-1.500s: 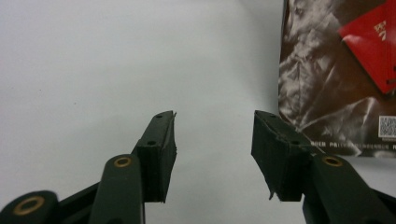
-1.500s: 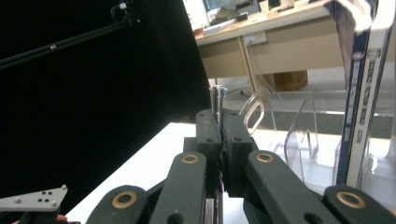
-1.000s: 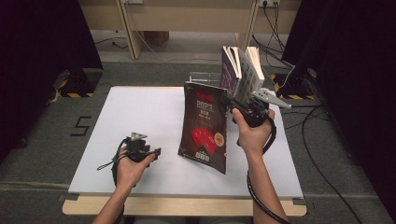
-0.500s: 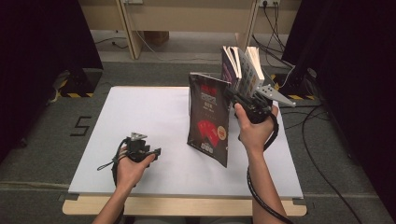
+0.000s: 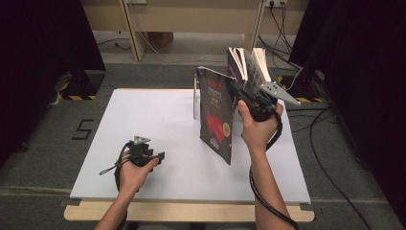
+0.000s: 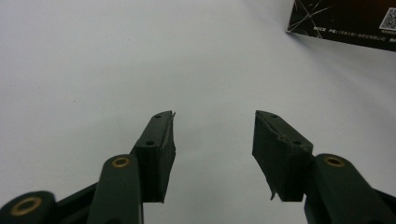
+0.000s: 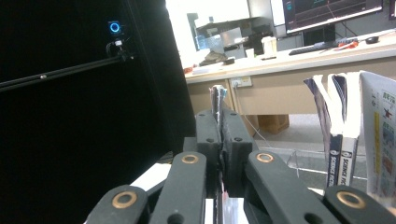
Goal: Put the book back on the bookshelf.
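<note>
A black magazine with red cover art (image 5: 216, 115) stands nearly upright above the white table (image 5: 163, 124), its lower corner close to the surface. My right gripper (image 5: 238, 94) is shut on its top edge; in the right gripper view the thin edge of the magazine (image 7: 217, 100) sticks up between the closed jaws. My left gripper (image 5: 160, 155) rests low on the table at the front left, open with nothing between its pads (image 6: 161, 144). A corner of the magazine (image 6: 345, 21) shows at the top right of the left gripper view.
Several upright magazines (image 5: 249, 64) lean in a clear rack (image 5: 195, 98) at the table's back right, just behind the held one; the same magazines (image 7: 345, 126) appear in the right gripper view. Cables (image 5: 330, 158) trail on the floor to the right.
The right gripper has swung the magazine more edge-on and carried it right and back toward the rack. The left gripper has stayed still.
</note>
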